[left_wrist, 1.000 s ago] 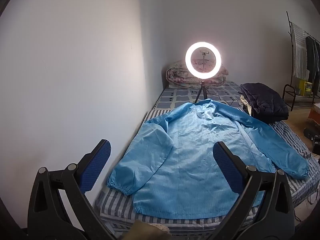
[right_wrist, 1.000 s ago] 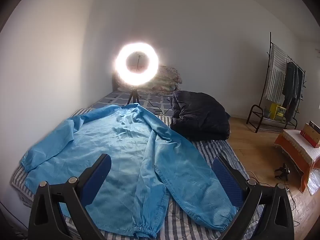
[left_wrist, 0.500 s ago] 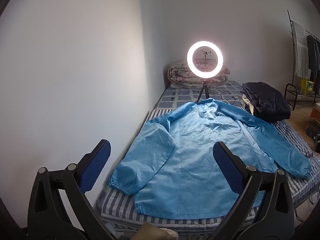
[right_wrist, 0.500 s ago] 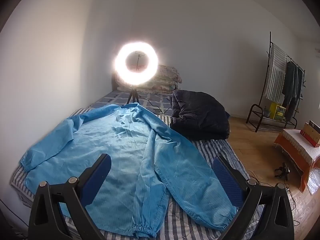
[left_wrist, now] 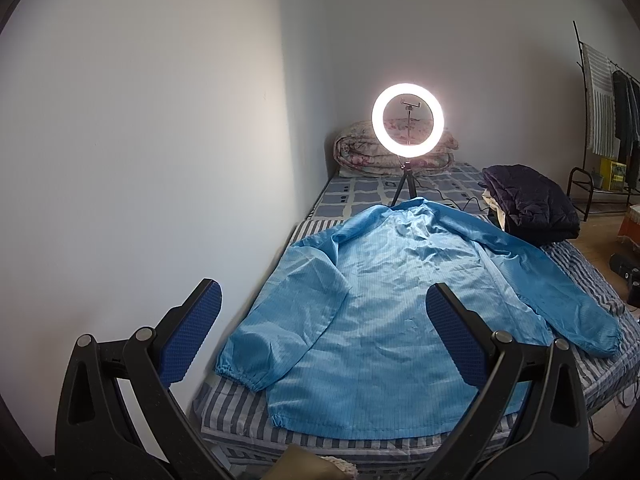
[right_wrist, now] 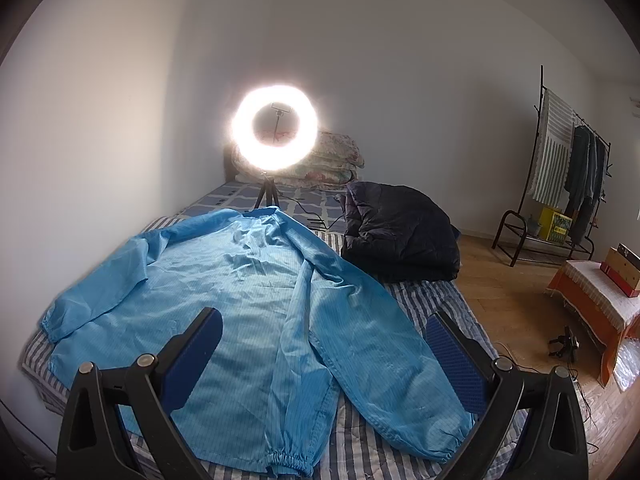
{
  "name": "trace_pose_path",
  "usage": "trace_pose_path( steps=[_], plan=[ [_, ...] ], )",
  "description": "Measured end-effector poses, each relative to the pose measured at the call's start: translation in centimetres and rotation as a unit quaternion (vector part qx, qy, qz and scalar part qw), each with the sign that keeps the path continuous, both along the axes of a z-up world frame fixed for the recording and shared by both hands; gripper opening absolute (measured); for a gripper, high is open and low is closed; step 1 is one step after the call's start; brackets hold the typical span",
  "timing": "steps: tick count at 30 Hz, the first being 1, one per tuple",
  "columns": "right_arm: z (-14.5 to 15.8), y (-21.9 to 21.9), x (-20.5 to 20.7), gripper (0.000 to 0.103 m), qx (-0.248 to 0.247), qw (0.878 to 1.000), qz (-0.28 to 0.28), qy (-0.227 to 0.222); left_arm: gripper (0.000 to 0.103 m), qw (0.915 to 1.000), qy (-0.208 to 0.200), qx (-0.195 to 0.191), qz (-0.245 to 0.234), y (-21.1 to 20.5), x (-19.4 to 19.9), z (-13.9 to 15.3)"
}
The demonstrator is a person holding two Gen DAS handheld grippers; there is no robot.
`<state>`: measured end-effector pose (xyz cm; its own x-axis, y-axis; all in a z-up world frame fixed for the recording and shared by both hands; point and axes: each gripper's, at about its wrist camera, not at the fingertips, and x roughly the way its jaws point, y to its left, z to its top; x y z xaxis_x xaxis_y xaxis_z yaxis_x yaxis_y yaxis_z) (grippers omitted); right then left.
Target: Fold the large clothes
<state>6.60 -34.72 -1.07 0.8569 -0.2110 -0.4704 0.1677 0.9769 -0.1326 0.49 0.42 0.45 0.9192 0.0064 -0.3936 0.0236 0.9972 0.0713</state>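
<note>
A large light-blue jacket (left_wrist: 392, 300) lies spread flat on a striped bed (left_wrist: 236, 412), collar toward the far end, both sleeves out to the sides. It also shows in the right wrist view (right_wrist: 248, 312). My left gripper (left_wrist: 324, 332) is open and empty, held above the foot of the bed near the jacket's hem. My right gripper (right_wrist: 324, 356) is open and empty, held above the jacket's lower right part, near the right sleeve (right_wrist: 384, 344).
A lit ring light on a tripod (left_wrist: 407, 121) stands on the bed past the collar. A folded dark puffy jacket (right_wrist: 400, 236) lies at the bed's right side. Folded quilts (left_wrist: 360, 152) are at the head. A wall runs along the left. A clothes rack (right_wrist: 560, 168) and orange-covered stand (right_wrist: 600, 304) are on the right.
Both grippers have drifted slightly; the left view has shifted a little so the bed sits a bit further off. The jacket has not moved and the jaws stay open.
</note>
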Motion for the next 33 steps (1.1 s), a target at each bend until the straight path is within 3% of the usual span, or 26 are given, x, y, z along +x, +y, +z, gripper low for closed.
trace_pose_path(
  steps=[33],
  plan=[
    [-0.15, 0.54, 0.26, 0.103, 0.001, 1.000, 0.002, -0.001, 0.103, 1.0000, -0.005, 0.001, -0.001, -0.66, -0.21, -0.02]
  ],
)
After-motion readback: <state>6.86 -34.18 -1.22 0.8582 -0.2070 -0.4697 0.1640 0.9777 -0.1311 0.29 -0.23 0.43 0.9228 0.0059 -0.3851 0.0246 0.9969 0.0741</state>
